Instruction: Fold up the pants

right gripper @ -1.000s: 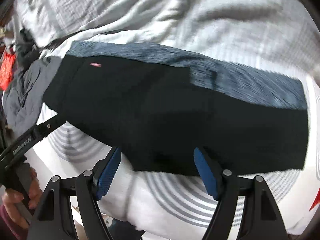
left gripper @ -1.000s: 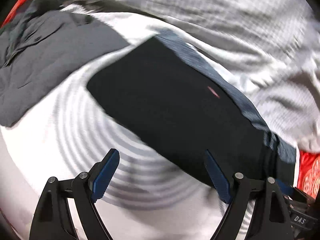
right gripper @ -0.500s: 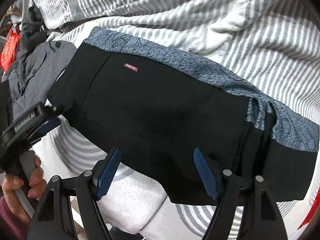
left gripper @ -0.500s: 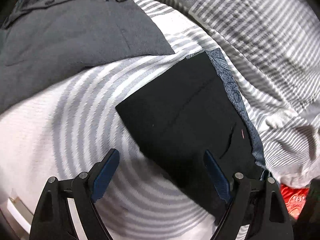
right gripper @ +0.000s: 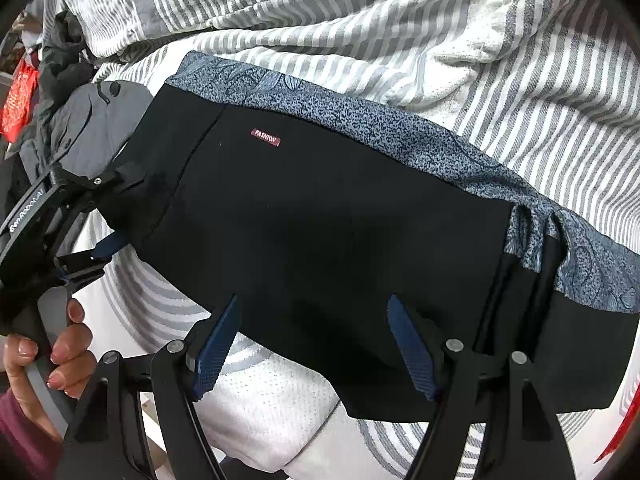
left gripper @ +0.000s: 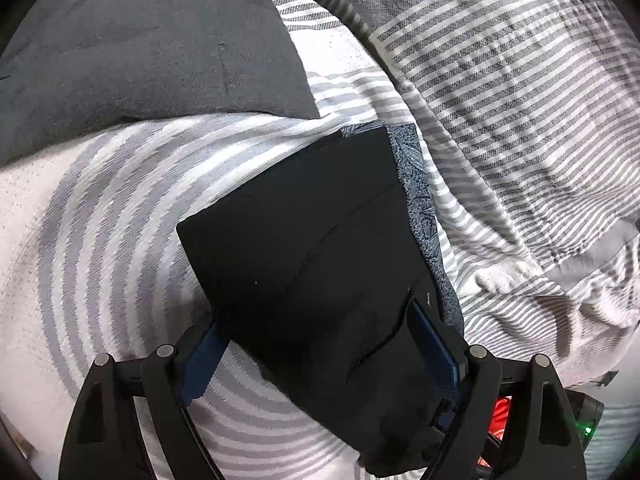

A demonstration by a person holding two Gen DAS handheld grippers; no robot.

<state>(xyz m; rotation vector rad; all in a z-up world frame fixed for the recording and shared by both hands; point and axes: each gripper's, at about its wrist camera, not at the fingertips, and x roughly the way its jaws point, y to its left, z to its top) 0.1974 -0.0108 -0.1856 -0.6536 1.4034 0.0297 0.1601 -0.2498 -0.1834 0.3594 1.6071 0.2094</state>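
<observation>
Since a second ago the left claw (left gripper: 316,354) has swung in over the end of the folded black pants (left gripper: 320,264), which now fill the space between its blue pads; back then that end lay ahead of the fingers. The right claw (right gripper: 316,344) has drawn a little nearer the pants' near edge.

The pants lie folded into a long black band on the bed (left gripper: 100,240), across its ringed grey-and-white cover, with a blue patterned strip (right gripper: 400,136) along their far edge and a small red label (right gripper: 265,137) near it. A grey garment (left gripper: 140,48) lies at the bed's far left; a striped blanket (left gripper: 500,100) is bunched behind the pants.

The left claw stands wide, one pad on each side of the pants' end; the cloth seems to brush the pads, though whether they press it is hard to tell. The right claw is spread too, its pads over the near edge of the pants, gripping nothing. A hand (right gripper: 52,356) holds the left claw's handle.
</observation>
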